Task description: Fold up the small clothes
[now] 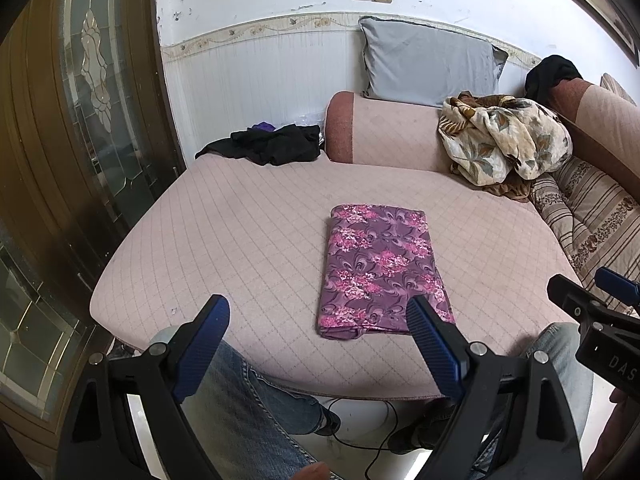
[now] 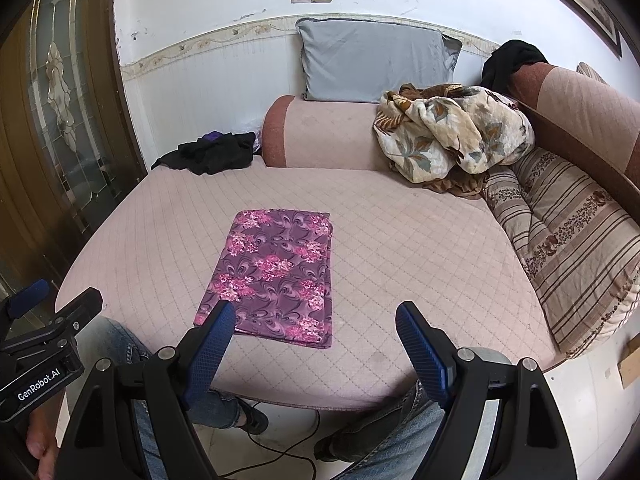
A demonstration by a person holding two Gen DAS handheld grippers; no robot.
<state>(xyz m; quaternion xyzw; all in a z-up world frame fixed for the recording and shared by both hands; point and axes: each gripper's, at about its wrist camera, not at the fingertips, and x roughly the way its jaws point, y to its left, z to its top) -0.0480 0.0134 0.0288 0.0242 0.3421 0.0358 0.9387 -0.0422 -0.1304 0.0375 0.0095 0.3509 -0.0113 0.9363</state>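
Purple floral cloth (image 1: pixel 380 268) lies folded into a neat, flat rectangle with pink blossoms, near the front edge of the pink quilted cushion (image 1: pixel 240 232). Left gripper (image 1: pixel 320 312) and right gripper (image 2: pixel 316 320) hover before it, jaws spread wide, holding nothing.

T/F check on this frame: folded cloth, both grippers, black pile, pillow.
1. The purple floral cloth lies folded into a flat rectangle on the pink quilted cushion. True.
2. The left gripper is clamped on it. False: jaws open, holding nothing.
3. The right gripper is open and empty. True.
4. The black crumpled clothes sit on the folded cloth. False: they lie apart, at the cushion's far edge.
5. The grey pillow leans against the wall. True.
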